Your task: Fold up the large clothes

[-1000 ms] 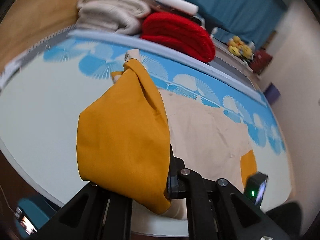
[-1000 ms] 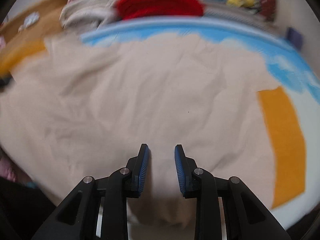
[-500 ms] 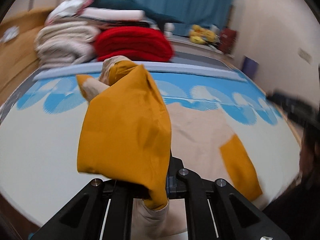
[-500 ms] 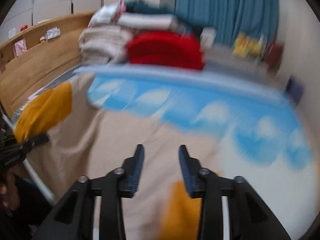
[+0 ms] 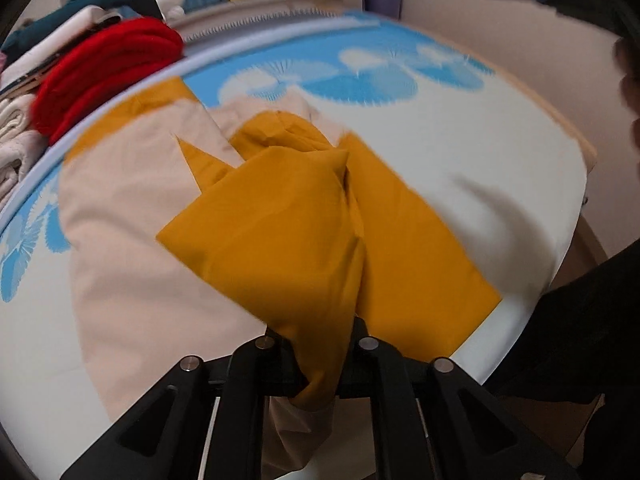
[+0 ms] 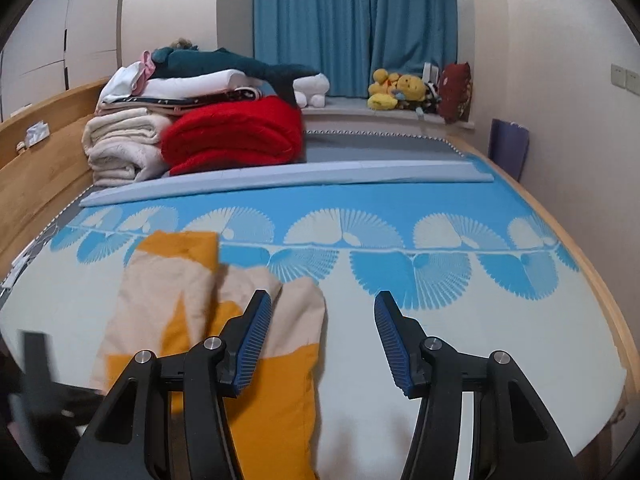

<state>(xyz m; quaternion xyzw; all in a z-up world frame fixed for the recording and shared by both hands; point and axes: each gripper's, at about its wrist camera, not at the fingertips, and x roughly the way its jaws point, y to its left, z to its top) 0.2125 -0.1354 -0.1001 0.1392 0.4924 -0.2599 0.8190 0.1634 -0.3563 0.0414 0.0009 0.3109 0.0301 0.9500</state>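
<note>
Left wrist view: the left gripper [image 5: 320, 354] is pinching a bunched fold of the mustard-and-beige garment [image 5: 276, 232], its fingers pressed together on the cloth. The garment is lying on the bed [image 5: 500, 168] toward its near edge, partly doubled over, with a mustard panel reaching the near edge. A red blanket [image 5: 104, 68] is sitting among stacked bedding at the far edge. The cloth looks light, thin and limp, so it will probably sag and slide wherever it is unsupported; hems and corners seem the surest places to take hold.

Right wrist view: the right gripper [image 6: 322, 340] is hovering above the bed's near edge with fingers [image 6: 256, 340] spread wide and holding nothing. The garment is lying below and to its left. No containers are showing; a pile of folded linens [image 6: 132, 144] and soft toys [image 6: 396, 90] are sitting beyond the far edge.
</note>
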